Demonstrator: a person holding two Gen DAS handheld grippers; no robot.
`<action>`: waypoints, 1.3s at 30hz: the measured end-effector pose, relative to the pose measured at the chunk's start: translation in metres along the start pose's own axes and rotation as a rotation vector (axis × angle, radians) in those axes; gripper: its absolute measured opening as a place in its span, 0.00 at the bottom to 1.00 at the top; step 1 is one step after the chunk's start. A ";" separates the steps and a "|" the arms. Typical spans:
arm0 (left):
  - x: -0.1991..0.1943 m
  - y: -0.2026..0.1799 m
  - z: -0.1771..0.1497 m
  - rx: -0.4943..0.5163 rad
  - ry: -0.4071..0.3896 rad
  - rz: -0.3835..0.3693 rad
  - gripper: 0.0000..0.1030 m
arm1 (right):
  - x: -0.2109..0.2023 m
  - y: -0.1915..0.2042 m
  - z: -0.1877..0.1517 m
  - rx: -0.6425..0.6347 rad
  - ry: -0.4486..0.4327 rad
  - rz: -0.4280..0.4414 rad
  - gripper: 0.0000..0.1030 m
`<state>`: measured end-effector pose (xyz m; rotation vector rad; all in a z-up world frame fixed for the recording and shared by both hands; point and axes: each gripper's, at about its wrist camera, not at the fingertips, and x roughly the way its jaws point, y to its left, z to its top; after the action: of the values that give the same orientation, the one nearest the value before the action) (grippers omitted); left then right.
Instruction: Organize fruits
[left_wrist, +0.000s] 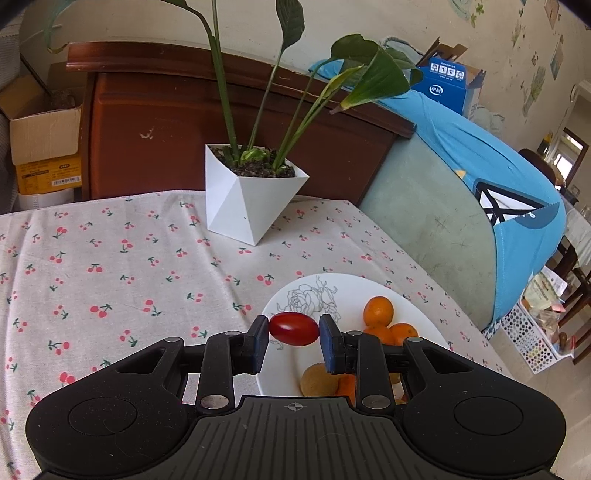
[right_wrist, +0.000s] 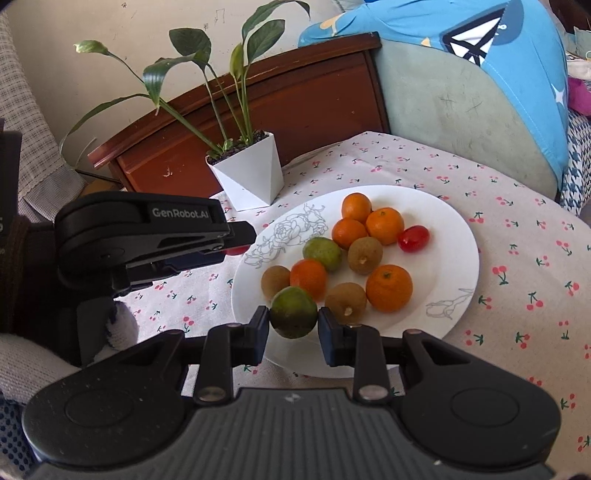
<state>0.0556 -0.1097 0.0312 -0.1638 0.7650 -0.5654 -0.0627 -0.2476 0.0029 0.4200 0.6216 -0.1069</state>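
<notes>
My left gripper (left_wrist: 293, 334) is shut on a red cherry tomato (left_wrist: 294, 329) and holds it over the left rim of the white plate (left_wrist: 295, 291). In the right wrist view the left gripper (right_wrist: 236, 243) shows side-on at the plate's left edge. My right gripper (right_wrist: 293, 319) is shut on a green citrus fruit (right_wrist: 293, 312) above the plate's (right_wrist: 454, 221) near edge. On the plate lie several oranges (right_wrist: 389, 288), several brown kiwis (right_wrist: 365, 255), a second green fruit (right_wrist: 322, 253) and another red tomato (right_wrist: 413, 238).
A white angular planter (left_wrist: 243, 199) with a leafy plant stands at the back of the cherry-print tablecloth (left_wrist: 110, 266). A brown wooden headboard (left_wrist: 155, 122) lies behind it. A green and blue cushion (left_wrist: 461, 206) borders the table's right side.
</notes>
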 end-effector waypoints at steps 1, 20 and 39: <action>0.003 -0.002 0.000 0.007 0.005 -0.002 0.26 | 0.000 0.000 0.000 0.000 -0.002 0.000 0.28; -0.019 -0.012 0.016 0.060 0.072 0.023 0.55 | -0.020 -0.007 0.017 0.037 -0.039 -0.013 0.32; -0.056 -0.018 0.006 0.122 0.136 0.129 0.75 | -0.037 -0.030 0.039 0.085 0.126 -0.103 0.52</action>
<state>0.0195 -0.0953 0.0753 0.0373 0.8639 -0.5023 -0.0781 -0.2923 0.0429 0.4788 0.7646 -0.2070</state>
